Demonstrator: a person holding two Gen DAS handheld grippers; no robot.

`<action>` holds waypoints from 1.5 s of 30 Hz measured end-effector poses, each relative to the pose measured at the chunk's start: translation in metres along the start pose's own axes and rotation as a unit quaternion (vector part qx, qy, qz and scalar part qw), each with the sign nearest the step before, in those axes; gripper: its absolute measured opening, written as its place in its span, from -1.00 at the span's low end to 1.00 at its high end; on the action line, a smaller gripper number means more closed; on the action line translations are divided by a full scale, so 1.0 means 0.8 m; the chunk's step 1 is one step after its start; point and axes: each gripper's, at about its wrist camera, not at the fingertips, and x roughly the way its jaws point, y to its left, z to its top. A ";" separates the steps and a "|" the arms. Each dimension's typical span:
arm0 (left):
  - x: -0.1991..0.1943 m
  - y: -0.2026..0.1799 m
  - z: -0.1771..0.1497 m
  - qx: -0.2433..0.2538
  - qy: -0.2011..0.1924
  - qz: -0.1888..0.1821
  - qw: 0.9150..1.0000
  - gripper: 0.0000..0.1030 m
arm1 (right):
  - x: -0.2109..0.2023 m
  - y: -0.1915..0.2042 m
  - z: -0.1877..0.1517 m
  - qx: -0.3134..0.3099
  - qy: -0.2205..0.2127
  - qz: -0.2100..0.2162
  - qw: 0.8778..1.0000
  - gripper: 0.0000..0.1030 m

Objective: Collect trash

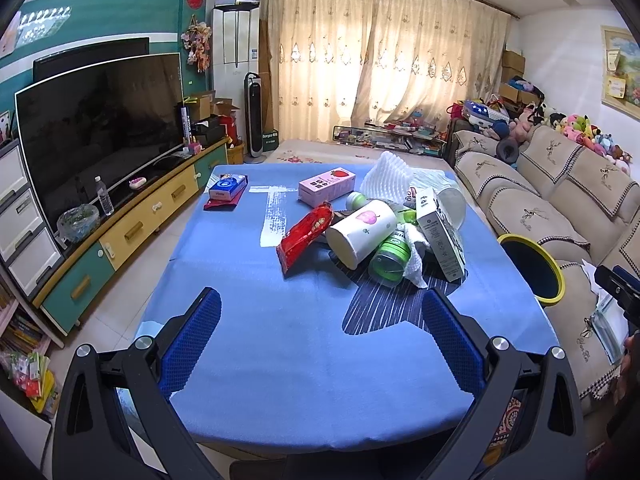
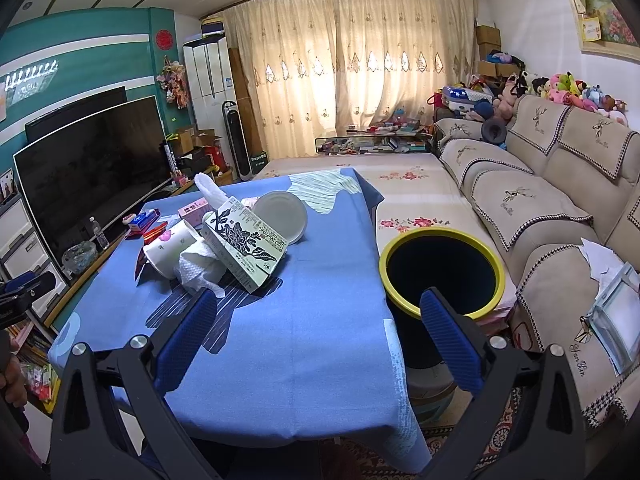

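On the blue table [image 1: 280, 340], a trash pile and two empty grippers waiting.

Both the left gripper [image 1: 322, 322] and right gripper [image 2: 318, 322] hang over the near edge with jaws spread wide, holding nothing, so I'd say nothing's been picked yet. Pile sits mid-table: red wrapper [image 1: 306, 236], white cup [image 1: 362, 232] on its side, green bottle [image 1: 390, 258], crumpled tissue [image 2: 200, 266], a flower-print box [image 2: 244, 250] leaning on top. Bin [image 2: 442, 272], yellow rim, stands just off the table's right side. Honestly I'd start with the loose wrapper at the edge, pinch it flat, so the stack doesn't tumble.
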 end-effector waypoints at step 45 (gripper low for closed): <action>0.007 -0.008 0.001 0.010 0.015 -0.009 1.000 0.93 | 0.012 0.002 -0.007 0.006 0.012 0.007 1.000 0.88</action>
